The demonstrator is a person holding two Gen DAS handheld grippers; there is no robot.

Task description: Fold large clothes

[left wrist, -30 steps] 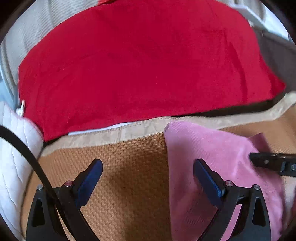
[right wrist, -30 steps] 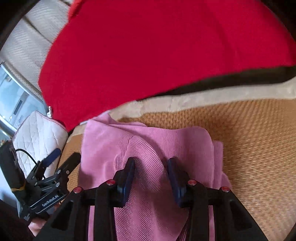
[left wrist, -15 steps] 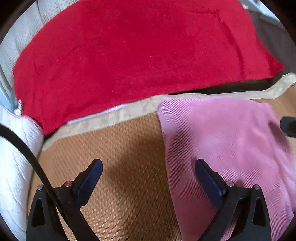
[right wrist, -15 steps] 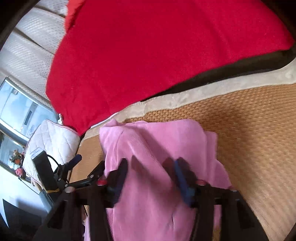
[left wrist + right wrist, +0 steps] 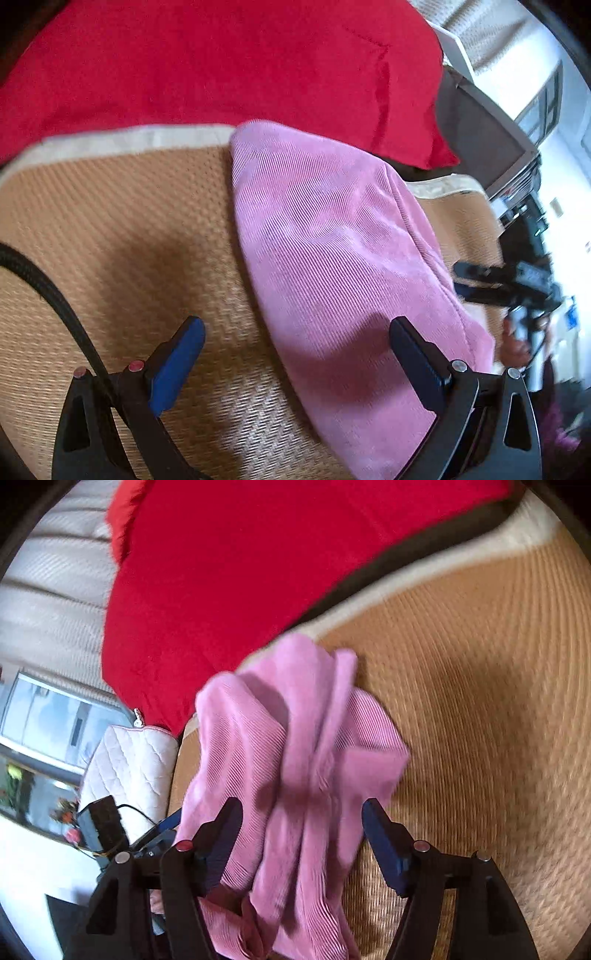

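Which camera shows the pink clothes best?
The left wrist camera. There the pink clothes spread out broad and smooth on the woven mat. The right wrist camera shows them bunched and blurry between its open fingers.

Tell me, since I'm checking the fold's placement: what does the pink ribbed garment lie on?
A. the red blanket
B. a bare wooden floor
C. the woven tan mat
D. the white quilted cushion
C: the pink ribbed garment rests on the woven tan mat, with the red blanket lying behind it past the mat's pale border.
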